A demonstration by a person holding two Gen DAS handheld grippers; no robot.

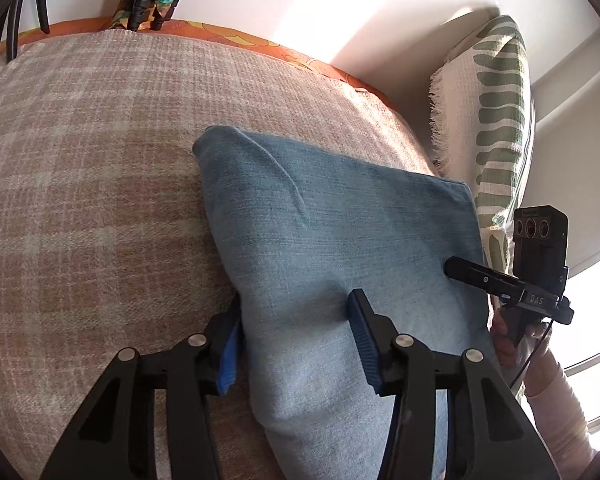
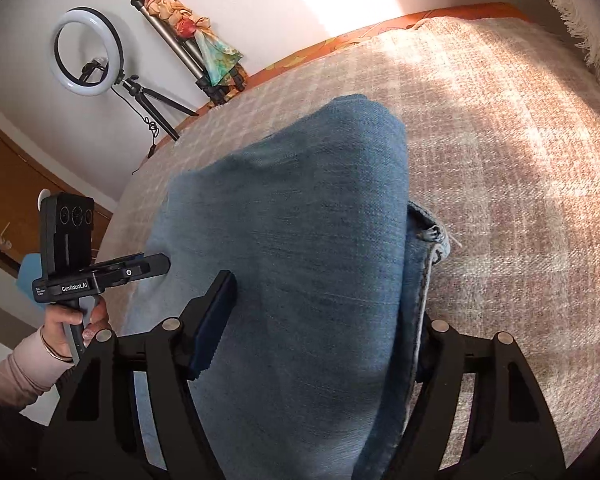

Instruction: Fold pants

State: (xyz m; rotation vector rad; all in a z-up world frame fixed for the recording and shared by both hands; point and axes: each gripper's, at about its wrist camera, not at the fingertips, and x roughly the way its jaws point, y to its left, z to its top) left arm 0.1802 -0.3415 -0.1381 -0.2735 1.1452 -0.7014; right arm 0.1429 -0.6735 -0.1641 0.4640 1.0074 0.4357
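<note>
Left wrist view shows the pants (image 1: 332, 240), blue denim already doubled into a thick bundle, lying on the checked blanket (image 1: 92, 184) that covers the bed, with the left gripper (image 1: 296, 344) straddling the bundle's near left edge. Its jaws stand partly apart, one pad outside the edge and one resting on top of the cloth, and neither seems to be pinching yet. From the right wrist view, the right gripper (image 2: 320, 320) spans the bundle's other side with jaws wide; its right finger is buried behind the hem (image 2: 432, 240), so I cannot tell whether it touches. My worry is that either gripper closes on the top layer alone, and the lower layers then sag out and spoil the fold. Uneven lifts between the two hands could also skew the edges, and the loose hem sticking out could catch or drag the blanket along.
</note>
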